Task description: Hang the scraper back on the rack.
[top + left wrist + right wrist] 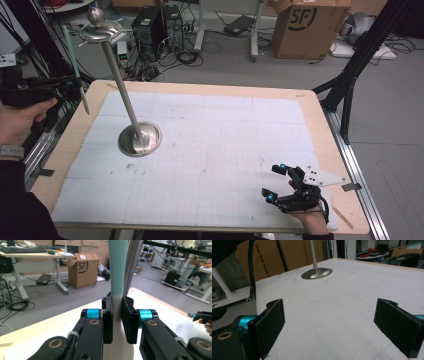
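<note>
A: Stick [116, 267], teal above and white below, sits clamped in your left gripper [117, 320] off the table's [320, 130] left edge, beside the metal stand [140, 138].

B: Swing it carelessly and you topple that stand; your right gripper [274, 181] rests open, too far off to steady it.

We see a steel stand [140, 138] at about ten o'clock on the counter [320, 125], its pole [121, 85] leaning toward eleven. On the floor beyond, a carton [310, 27] sits at one o'clock and computer towers [156, 25] at twelve.
</note>
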Demonstrator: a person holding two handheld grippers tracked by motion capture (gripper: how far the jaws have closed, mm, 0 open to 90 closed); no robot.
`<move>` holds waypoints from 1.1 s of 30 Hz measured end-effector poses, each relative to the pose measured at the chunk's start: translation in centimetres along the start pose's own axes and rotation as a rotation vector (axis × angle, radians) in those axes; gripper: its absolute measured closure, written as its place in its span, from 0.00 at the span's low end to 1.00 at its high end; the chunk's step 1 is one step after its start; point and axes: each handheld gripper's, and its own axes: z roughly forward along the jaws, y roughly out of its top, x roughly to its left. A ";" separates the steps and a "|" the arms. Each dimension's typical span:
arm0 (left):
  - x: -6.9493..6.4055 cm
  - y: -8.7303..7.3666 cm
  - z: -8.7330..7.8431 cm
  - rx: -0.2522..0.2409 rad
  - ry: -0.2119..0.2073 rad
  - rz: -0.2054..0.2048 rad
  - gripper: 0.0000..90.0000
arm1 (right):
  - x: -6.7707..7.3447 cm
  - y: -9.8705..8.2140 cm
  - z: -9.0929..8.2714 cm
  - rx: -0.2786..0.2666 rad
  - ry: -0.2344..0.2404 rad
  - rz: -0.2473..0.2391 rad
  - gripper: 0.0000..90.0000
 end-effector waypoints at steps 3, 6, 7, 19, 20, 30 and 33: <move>-0.1 -0.1 0.2 0.011 -0.011 -0.001 0.89 | 0.0 -0.1 0.0 0.007 0.001 0.007 0.10; -0.4 -0.1 0.2 0.016 -0.019 0.008 0.89 | -0.1 -0.2 0.2 0.010 -0.001 0.004 0.10; -0.5 -0.1 0.2 0.021 -0.019 0.013 0.89 | -0.1 -0.2 0.2 0.016 0.002 0.008 0.10; -1.2 -0.5 0.7 0.024 0.002 0.022 0.89 | 0.0 -0.1 0.4 0.019 0.007 0.006 0.10; -1.3 -0.6 0.8 0.019 0.008 0.017 0.89 | 0.0 -0.1 0.4 0.018 0.006 0.005 0.10; -2.7 -0.7 0.6 -0.030 0.111 0.043 0.54 | 0.1 0.1 0.9 0.021 0.013 -0.008 0.10; -3.3 -0.8 0.2 -0.013 0.132 0.067 0.42 | 0.1 0.2 0.9 0.022 0.013 -0.007 0.10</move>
